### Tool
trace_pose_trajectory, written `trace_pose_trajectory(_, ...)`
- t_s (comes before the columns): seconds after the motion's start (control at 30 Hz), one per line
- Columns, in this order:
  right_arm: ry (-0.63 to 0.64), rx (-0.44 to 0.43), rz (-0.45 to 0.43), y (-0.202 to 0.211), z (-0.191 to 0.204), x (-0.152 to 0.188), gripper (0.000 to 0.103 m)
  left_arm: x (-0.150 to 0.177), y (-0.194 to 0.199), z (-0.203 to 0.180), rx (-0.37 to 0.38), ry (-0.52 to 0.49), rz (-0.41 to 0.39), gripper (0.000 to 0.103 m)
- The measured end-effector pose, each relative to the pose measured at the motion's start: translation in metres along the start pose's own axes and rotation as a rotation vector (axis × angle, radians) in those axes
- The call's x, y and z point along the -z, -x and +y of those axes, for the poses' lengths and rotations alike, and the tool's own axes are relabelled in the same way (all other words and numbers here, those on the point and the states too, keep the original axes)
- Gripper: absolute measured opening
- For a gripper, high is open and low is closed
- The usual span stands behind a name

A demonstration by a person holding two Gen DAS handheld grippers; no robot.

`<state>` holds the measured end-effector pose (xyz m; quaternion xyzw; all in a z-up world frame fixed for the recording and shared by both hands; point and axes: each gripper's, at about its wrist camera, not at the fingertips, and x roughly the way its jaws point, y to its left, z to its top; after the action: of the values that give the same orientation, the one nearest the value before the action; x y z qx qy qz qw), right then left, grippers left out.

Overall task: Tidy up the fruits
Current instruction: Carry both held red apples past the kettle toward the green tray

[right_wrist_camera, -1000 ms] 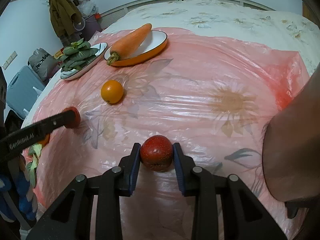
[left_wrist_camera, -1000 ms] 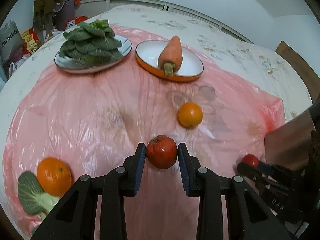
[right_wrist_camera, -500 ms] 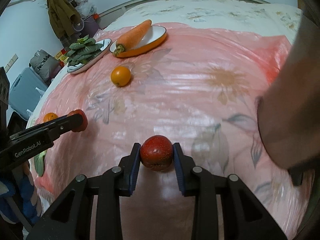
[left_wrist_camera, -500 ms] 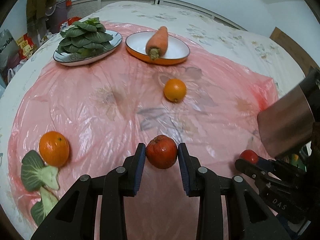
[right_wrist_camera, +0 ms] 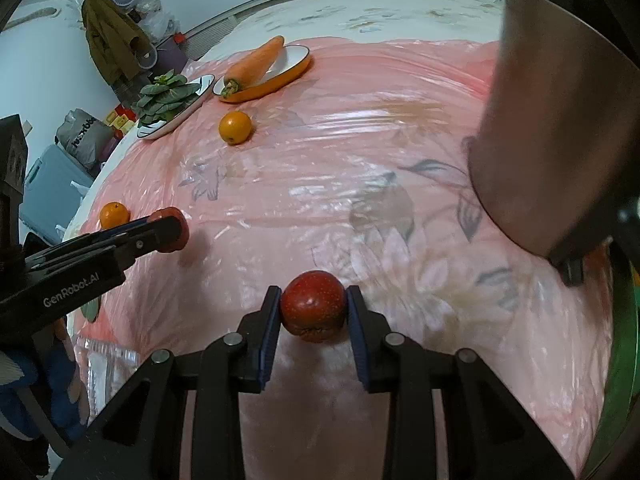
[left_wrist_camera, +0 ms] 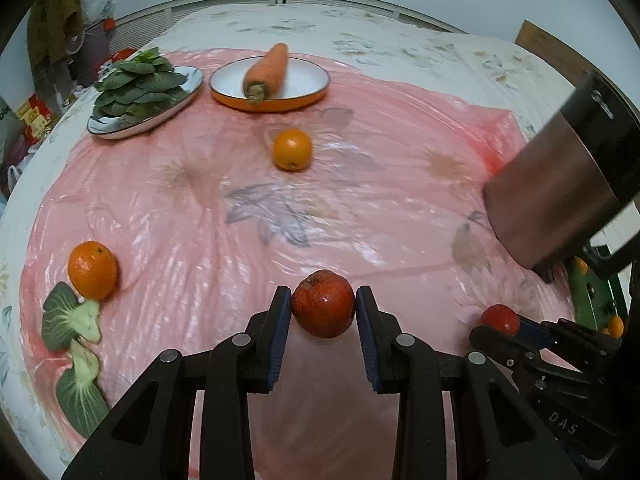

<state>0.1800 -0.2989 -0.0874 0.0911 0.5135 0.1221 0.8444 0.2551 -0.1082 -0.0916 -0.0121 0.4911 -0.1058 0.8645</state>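
Note:
My left gripper (left_wrist_camera: 322, 300) is shut on a red apple (left_wrist_camera: 323, 314) held above the pink plastic sheet (left_wrist_camera: 224, 216). My right gripper (right_wrist_camera: 313, 296) is shut on a second red apple (right_wrist_camera: 313, 312). Each gripper shows in the other's view, side on with its red fruit: the right gripper (left_wrist_camera: 502, 324) at lower right, the left gripper (right_wrist_camera: 170, 234) at left. Two oranges lie loose on the sheet: one in the middle (left_wrist_camera: 292, 149), one at the near left (left_wrist_camera: 93, 270).
A large metal pot (left_wrist_camera: 560, 184) looms close on the right, with a green rim (right_wrist_camera: 624, 340) below it. At the far side stand an orange-rimmed plate (left_wrist_camera: 312, 86) with a carrot (left_wrist_camera: 267, 68) and a plate of greens (left_wrist_camera: 140, 88). Loose bok choy (left_wrist_camera: 72, 320) lies near the left orange.
Both grippers have carried their apples back and to the right. The plates and middle orange now look farther off, and the metal pot has come much closer.

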Motion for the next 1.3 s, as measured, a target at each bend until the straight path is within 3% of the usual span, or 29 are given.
trace_pose_trajectory(0.83,-0.103,0.034,-0.025,0.065,-0.047,0.051,0.051,0.028,0.014,-0.091,0.06,-0.153,0.055,0.028)
trace_pose_trajectory(1.3,-0.227,0.125,-0.069,0.123,-0.114,0.076,0.051,0.043,0.014,-0.166,0.134,-0.286,0.111,0.028)
